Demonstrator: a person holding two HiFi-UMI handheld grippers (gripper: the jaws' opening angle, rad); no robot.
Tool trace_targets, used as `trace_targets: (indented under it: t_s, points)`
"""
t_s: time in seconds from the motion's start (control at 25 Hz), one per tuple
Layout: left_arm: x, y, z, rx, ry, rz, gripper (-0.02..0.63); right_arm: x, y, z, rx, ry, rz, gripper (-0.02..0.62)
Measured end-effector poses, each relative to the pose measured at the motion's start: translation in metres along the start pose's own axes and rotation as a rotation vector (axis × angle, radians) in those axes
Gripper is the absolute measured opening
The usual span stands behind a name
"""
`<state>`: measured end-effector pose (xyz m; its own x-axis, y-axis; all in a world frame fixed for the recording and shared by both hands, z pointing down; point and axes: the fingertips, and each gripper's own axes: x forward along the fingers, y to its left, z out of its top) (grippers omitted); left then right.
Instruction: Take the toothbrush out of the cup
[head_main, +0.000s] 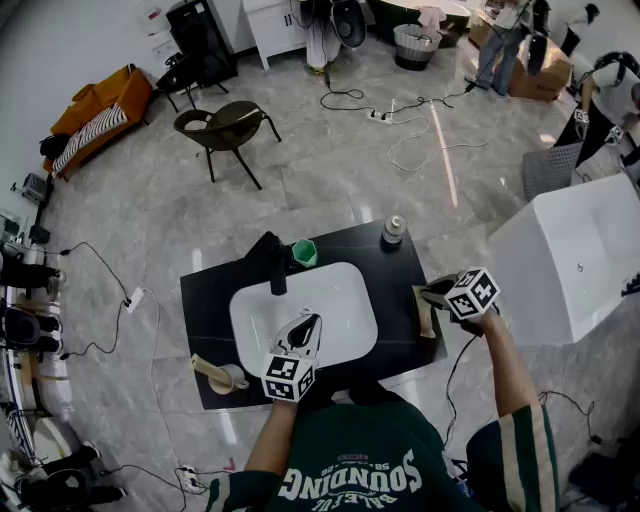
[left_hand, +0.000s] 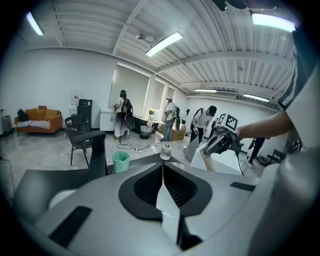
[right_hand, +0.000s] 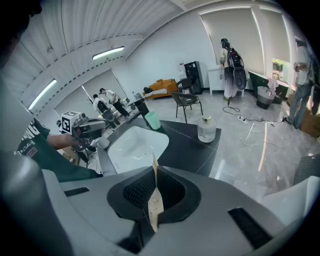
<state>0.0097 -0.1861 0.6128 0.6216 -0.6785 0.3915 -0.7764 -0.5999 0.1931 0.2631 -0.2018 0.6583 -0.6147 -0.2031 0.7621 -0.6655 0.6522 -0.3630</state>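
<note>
Toothbrush (right_hand: 155, 202) is clamped between the right claw's (right_hand: 153, 173) closed jaws. Its long axis hangs below the fingertips toward the countertop (head_main: 400, 265) beneath, so setting it down likely means lowering. The left claw (left_hand: 162, 166), jaws together and empty, hovers farther off.

The head camera is looking steeply down from high above the black counter (head_main: 400, 270), while both gripper cameras are skimming low and close across it from opposite sides, all three sharing the bottle (head_main: 394, 230).
</note>
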Motion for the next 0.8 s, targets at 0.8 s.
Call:
trace_targets:
  t_s: [0.8]
  points:
    - [-0.02,0.029,-0.017,-0.051,0.021,0.108,0.012,0.067,-0.068,-0.042,-0.05,0.145,-0.189,0.046]
